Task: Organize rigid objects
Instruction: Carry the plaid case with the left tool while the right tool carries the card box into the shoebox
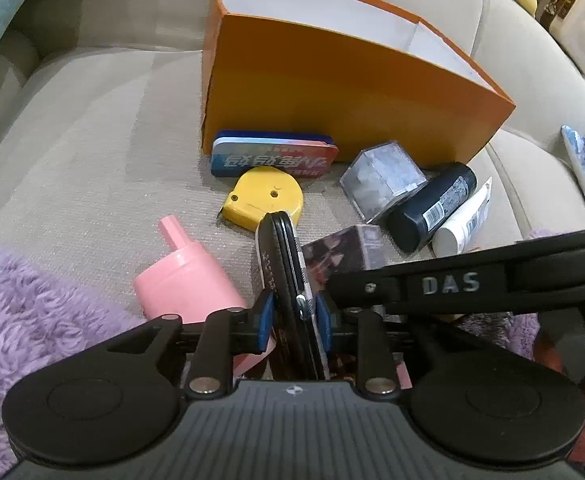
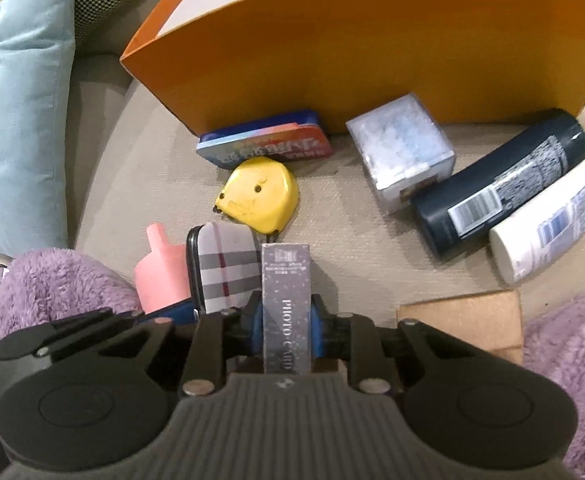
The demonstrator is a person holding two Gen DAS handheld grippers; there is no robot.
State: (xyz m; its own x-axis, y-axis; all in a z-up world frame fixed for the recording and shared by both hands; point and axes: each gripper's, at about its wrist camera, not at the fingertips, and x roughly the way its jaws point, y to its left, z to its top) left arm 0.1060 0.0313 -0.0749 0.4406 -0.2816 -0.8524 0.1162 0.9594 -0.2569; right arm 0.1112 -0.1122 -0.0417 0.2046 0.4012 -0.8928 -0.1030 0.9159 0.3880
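My left gripper (image 1: 294, 312) is shut on a flat black case (image 1: 280, 264) held edge-on; in the right wrist view its plaid face (image 2: 222, 268) shows. My right gripper (image 2: 287, 320) is shut on a dark "PHOTO CARD" box (image 2: 286, 296), its blue pads (image 2: 257, 322) pressing both sides; the same box (image 1: 344, 256) appears just right of the case. An open orange box (image 1: 332, 80) (image 2: 372, 60) stands behind. In front of it lie a blue-red tin (image 1: 272, 156), a yellow tape measure (image 1: 266, 196), a pink bottle (image 1: 184, 276), a clear cube box (image 1: 380, 180), a dark bottle (image 1: 432, 204) and a white tube (image 1: 464, 220).
Everything rests on a beige sofa seat (image 1: 92, 152). Purple fluffy fabric (image 1: 20, 320) (image 2: 572, 360) lies at both near corners. A piece of brown cardboard (image 2: 464, 320) sits near right, and a light blue cushion (image 2: 16, 100) leans at the left.
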